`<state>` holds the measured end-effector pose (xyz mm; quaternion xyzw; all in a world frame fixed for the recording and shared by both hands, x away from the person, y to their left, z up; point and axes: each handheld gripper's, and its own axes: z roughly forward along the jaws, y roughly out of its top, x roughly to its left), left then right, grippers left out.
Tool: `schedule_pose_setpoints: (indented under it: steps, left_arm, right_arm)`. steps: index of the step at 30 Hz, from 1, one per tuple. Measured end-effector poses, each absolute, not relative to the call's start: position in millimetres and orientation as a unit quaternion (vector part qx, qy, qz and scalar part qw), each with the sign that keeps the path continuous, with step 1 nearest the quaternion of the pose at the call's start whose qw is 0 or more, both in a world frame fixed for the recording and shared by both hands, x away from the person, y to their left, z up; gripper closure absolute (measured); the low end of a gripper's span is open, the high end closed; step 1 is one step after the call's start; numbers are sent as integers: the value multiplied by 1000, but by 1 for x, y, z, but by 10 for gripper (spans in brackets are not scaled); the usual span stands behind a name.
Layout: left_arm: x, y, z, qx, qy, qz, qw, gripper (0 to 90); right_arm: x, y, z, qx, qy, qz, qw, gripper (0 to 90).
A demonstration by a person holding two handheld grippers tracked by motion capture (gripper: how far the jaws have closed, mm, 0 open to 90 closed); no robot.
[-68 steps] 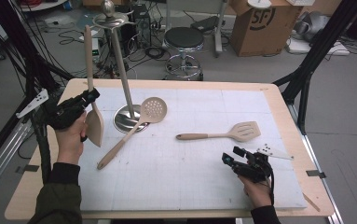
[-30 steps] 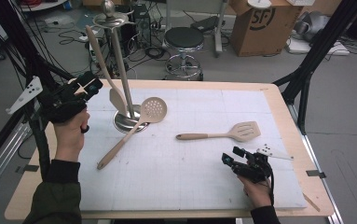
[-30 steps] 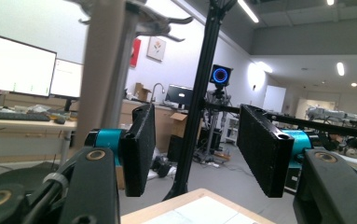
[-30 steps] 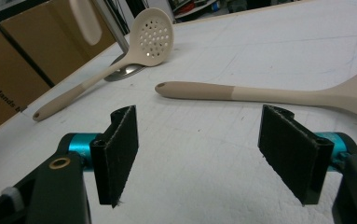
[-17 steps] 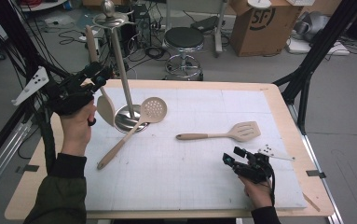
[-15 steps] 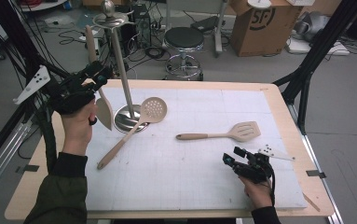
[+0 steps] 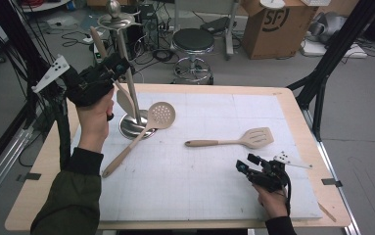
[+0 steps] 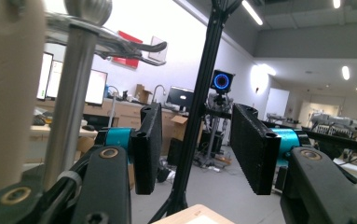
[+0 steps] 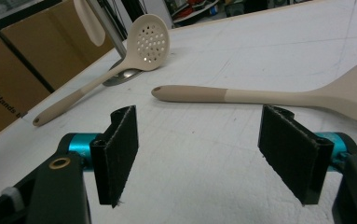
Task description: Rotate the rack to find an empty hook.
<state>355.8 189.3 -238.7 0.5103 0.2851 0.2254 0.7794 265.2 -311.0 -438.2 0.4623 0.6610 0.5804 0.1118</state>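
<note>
White mat bears a skimmer and turner. My left gripper, jaws apart and just closing on nothing, hangs by the rack where a spoon hangs. My right gripper rests, jaws apart.

On the table lies a white mat. At its far left corner stands a metal stand with hooks at the top, and a spatula hangs from 1 of them. The left gripper is raised close beside the spatula's handle; whether it touches is unclear. A skimmer leans on the stand's base. A slotted turner lies mid-mat. The right gripper rests near the front right, jaws apart and empty.
</note>
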Motion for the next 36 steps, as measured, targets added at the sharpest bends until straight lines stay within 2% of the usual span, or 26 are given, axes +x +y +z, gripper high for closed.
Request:
schedule_pose_setpoints:
  steps: [3,8,16,21,31,36]
  left_arm:
    - [360,185,-233,510,285,228,779,560]
    - [363,178,-228,521,280,240,770,713]
    - [366,175,-221,512,292,243,770,848]
    - [367,172,-215,502,300,253,771,881]
    - [370,168,-207,489,335,274,758,888]
    - [369,169,-206,489,333,284,755,892]
  right_arm:
    - [266,-313,-438,462,660,582,112,285]
    - [266,-314,-439,463,659,583,108,286]
    - [267,-313,-440,462,662,581,104,285]
    - [267,-312,-440,463,662,580,102,287]
    - [267,-314,-440,463,660,583,103,286]
    - [267,-314,-440,464,660,582,103,287]
